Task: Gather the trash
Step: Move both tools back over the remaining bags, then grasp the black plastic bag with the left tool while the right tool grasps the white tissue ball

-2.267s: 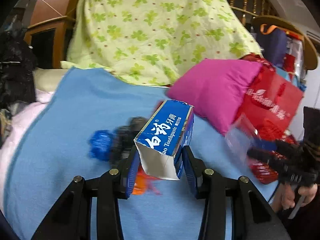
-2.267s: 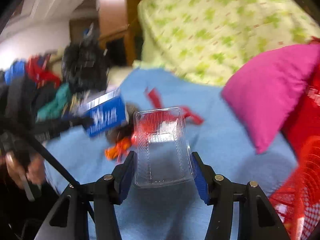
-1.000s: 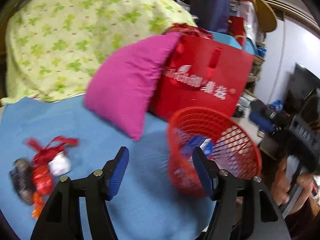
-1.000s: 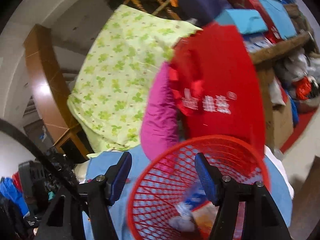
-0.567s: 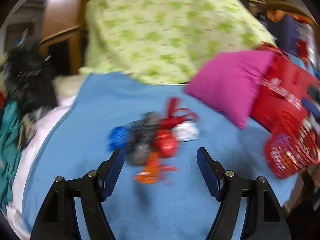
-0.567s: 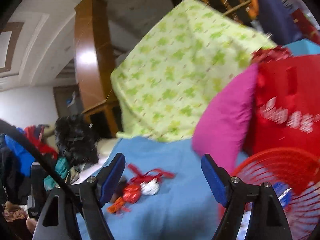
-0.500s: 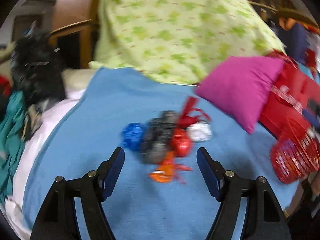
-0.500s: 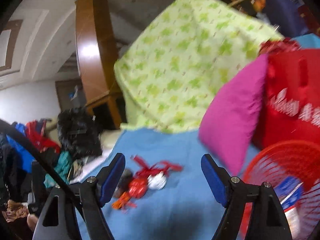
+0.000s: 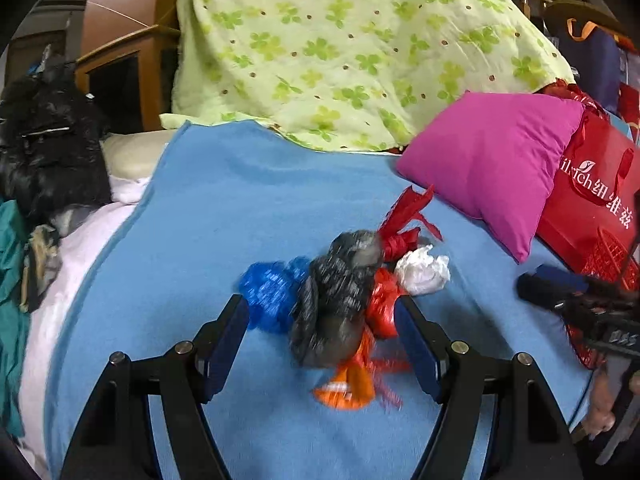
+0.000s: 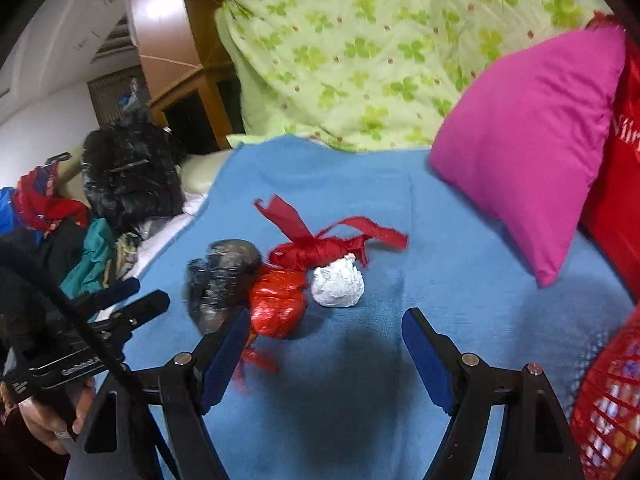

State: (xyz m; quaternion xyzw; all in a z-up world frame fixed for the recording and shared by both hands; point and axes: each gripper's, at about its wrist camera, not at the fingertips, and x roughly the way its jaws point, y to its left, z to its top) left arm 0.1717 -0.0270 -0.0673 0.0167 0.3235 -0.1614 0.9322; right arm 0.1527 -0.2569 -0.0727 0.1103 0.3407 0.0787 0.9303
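Note:
A pile of trash lies on the blue blanket (image 9: 224,216): a grey-black crumpled bag (image 9: 336,292), a blue bag (image 9: 268,292), a red bag (image 9: 382,304), a white paper ball (image 9: 420,270), a red ribbon bundle (image 9: 404,220) and an orange wrapper (image 9: 348,384). My left gripper (image 9: 322,320) is open and empty, its fingers on either side of the grey-black bag. My right gripper (image 10: 322,334) is open and empty, just in front of the red bag (image 10: 278,306) and white ball (image 10: 338,284). The red mesh basket (image 10: 604,392) sits at right.
A magenta pillow (image 9: 492,168) and a red shopping bag (image 9: 592,196) lie right of the pile. A green clover quilt (image 9: 344,48) rises behind. Black fluffy clothing (image 9: 44,148) and other clothes sit at left. The right gripper's body (image 9: 580,300) shows at the left view's right edge.
Both grippers let the toothpaste box and clear tray go into the red basket, then swung back left to the pile. Both now sit closer to the trash, open.

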